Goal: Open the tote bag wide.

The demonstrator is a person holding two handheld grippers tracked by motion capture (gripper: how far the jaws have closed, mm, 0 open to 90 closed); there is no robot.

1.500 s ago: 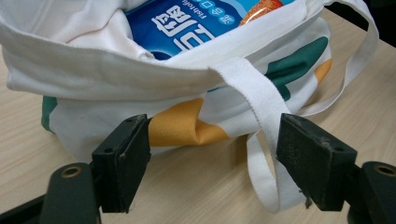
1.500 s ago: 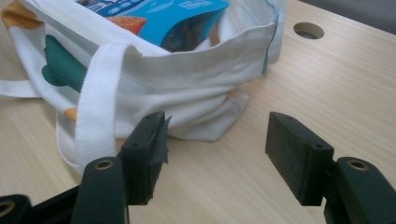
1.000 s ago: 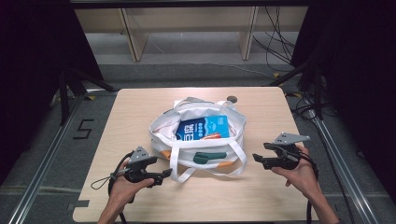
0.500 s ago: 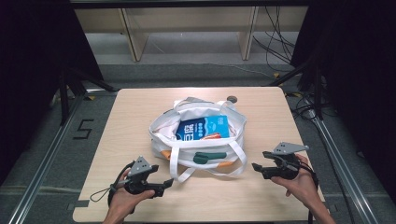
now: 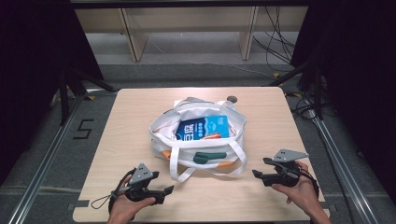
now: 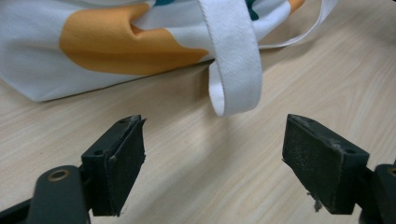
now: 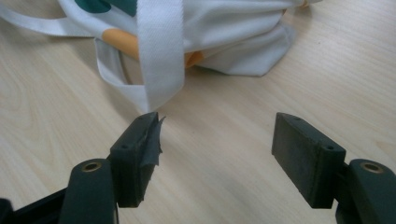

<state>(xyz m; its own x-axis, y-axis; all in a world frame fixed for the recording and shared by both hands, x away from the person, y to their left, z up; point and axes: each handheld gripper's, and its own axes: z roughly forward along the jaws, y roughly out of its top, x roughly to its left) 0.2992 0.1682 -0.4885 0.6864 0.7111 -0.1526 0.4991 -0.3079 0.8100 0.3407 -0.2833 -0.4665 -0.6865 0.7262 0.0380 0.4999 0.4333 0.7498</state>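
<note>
Fingers (image 6: 119, 163) on my left gripper (image 5: 164, 191) and on my right gripper (image 5: 258, 176) stand wide apart and hold nothing, each gripper low over the near part of the wooden counter (image 5: 121, 135). Between them, at the middle of the counter, I see the white bag (image 5: 198, 140) with orange and green patches lying open, and its white strap (image 6: 233, 60) loops down onto the counter just beyond my left fingers. Inside the bag lies a blue packet (image 5: 203, 127), and a small round dark object (image 5: 231, 99) sits just behind the bag.

light wooden table (image 5: 130, 121), white tote bag (image 5: 196, 140) at centre
</note>
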